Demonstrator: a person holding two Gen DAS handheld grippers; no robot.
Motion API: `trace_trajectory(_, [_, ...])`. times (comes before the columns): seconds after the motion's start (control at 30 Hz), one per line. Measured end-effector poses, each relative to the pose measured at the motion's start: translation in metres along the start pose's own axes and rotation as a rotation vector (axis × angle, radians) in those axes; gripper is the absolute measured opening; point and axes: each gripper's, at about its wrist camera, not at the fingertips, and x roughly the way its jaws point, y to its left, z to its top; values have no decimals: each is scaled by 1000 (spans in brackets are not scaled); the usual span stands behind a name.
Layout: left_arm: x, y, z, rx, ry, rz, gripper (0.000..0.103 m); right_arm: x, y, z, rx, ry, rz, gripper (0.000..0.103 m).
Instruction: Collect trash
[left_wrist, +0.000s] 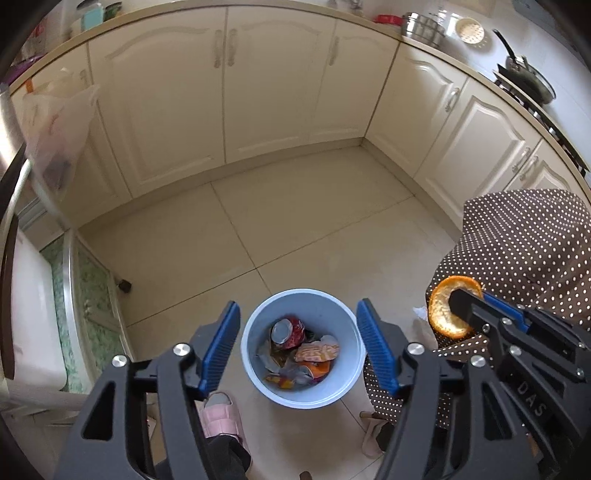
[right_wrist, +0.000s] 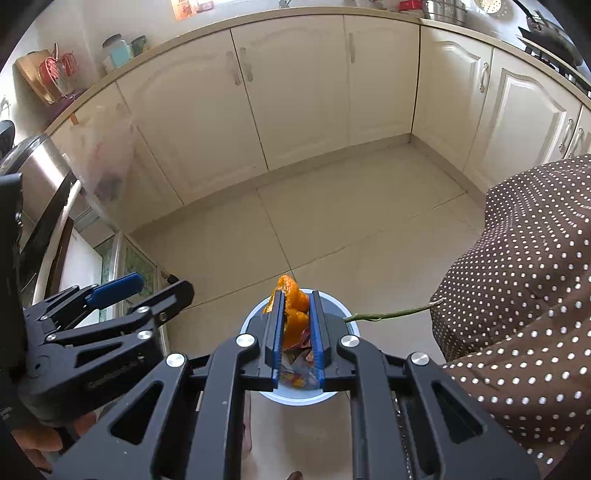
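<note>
My right gripper (right_wrist: 295, 314) clenched on orange peel (right_wrist: 293, 308) above the blue bin (left_wrist: 343, 384), my left gripper (left_wrist: 297, 350) released, jaws spread wide over the bin's trash

Both views are bright with soft, even daylight — shadows on the floor tiles (left_wrist: 295, 221) stay faint. Fisheye bending curves the cabinets (left_wrist: 229, 92) and blackens the corners. The plastic bag (left_wrist: 55, 125) (far left of the tool) is smeared with blur.
</note>
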Motion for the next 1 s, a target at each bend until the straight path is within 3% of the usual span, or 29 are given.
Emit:
trace_trajectory(0.33, [12, 12, -3, -27, 21, 3, 65, 11, 8, 8, -16, -23, 6, 16])
trace_trajectory(0.47, [14, 13, -1, -26, 29, 5, 67, 10, 10, 12, -16, -36, -7, 29])
trace_trajectory(0.57, [11, 14, -1, -27, 25, 3, 67, 2, 8, 11, -25, -47, -29, 29])
trace_trajectory(0.77, [-23, 2, 1, 11, -5, -12, 67, -49, 3, 5, -29, -105, -93, 46])
trace_trajectory(1.0, [-114, -33, -9, 86, -140, -67, 74, -155, -4, -17, -13, -241, -178, 75])
